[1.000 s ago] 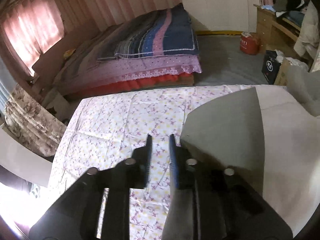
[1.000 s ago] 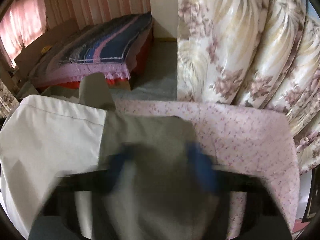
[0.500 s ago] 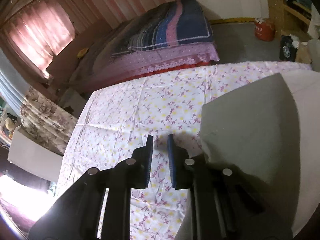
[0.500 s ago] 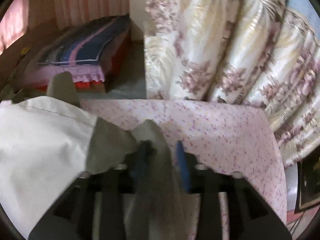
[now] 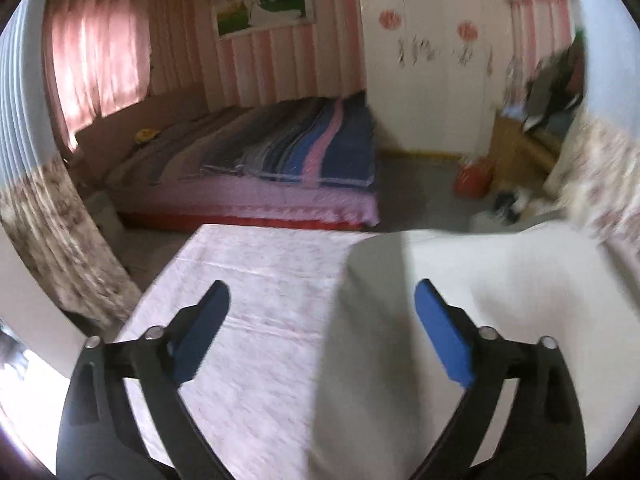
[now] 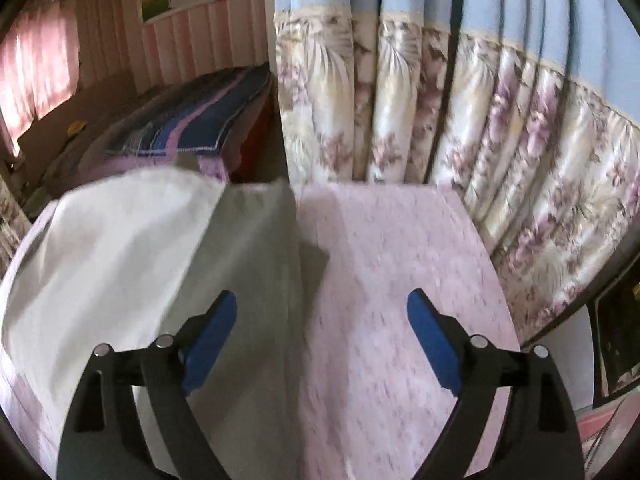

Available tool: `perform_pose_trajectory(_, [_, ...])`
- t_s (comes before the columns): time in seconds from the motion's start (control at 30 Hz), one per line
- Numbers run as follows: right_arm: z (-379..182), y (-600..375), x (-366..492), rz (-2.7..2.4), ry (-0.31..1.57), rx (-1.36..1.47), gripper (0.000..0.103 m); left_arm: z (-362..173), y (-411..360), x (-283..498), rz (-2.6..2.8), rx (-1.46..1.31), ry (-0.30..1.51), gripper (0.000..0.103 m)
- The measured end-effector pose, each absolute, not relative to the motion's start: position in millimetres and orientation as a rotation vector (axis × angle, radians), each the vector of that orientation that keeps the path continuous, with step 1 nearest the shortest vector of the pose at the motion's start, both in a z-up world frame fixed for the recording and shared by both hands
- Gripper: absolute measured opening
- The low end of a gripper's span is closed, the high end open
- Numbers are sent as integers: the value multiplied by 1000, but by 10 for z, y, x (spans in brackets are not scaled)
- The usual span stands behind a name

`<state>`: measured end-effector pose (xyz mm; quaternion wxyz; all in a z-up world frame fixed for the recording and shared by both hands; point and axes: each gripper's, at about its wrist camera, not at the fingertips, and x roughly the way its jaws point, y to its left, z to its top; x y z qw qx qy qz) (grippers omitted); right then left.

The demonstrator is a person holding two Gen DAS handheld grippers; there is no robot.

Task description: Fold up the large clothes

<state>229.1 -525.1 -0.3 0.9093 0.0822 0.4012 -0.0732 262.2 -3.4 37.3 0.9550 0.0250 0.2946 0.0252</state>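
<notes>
Floral sheet [image 5: 256, 320] covers my work surface, a striped bed [image 5: 280, 160] beyond its far edge. Pale garment [image 5: 500, 300] lies along its right side. My left gripper [image 5: 322, 308] is opening, pinching nothing; my right gripper [image 6: 322, 312] is opening too, empty, above the garment's edge.

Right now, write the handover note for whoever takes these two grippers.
Left gripper: jaws opening, nothing between the pads.
Right gripper: jaws opening, also empty.
Garment: pale, lying on the flowered sheet, with a grey panel folded over on each side.
Done: both side folds appear laid down and let go.
Left: probably fold it across its length and smooth it; the near end is out of view, so check that first.
</notes>
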Motion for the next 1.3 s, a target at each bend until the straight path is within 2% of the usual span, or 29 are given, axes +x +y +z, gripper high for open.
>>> perform_pose_trajectory(0.13, [-271, -5129, 2198, -103, 880, 170, 87, 349, -435, 2332, -33, -4, 604, 100])
perform_pose_trajectory(0.4, [-506, -4965, 2240, -86, 886, 296, 87, -285, -1269, 2326, -121, 87, 747, 100])
perform_pose_trajectory(0.67, [-557, -4962, 2284, -34, 905, 318, 87, -789, -1246, 2482, -59, 163, 850, 100])
perform_pose_trajectory(1.0, [-802, -4840, 2512, 23, 995, 307, 86, -624, -1198, 2431, -108, 114, 832, 98])
perform_pose_trajectory(1.03, [-826, -4838, 2515, 33, 997, 314, 83, -598, -1222, 2408, -124, 108, 827, 98])
perform_pose_trajectory(1.07, [-826, -4827, 2510, 45, 992, 314, 67, -569, -1278, 2376, -142, 108, 820, 98])
perform_pose_trajectory(1.1, [-806, -4794, 2502, 72, 980, 310, 60, -550, -1334, 2356, -153, 113, 815, 98])
perform_pose_trajectory(1.2, [-725, -4644, 2480, 61, 968, 219, 52, -537, -1460, 2327, -147, 124, 803, 96])
perform_pose_trajectory(1.3, [-732, -4692, 2485, 75, 974, 255, 44, -510, -1473, 2344, -141, 75, 803, 94])
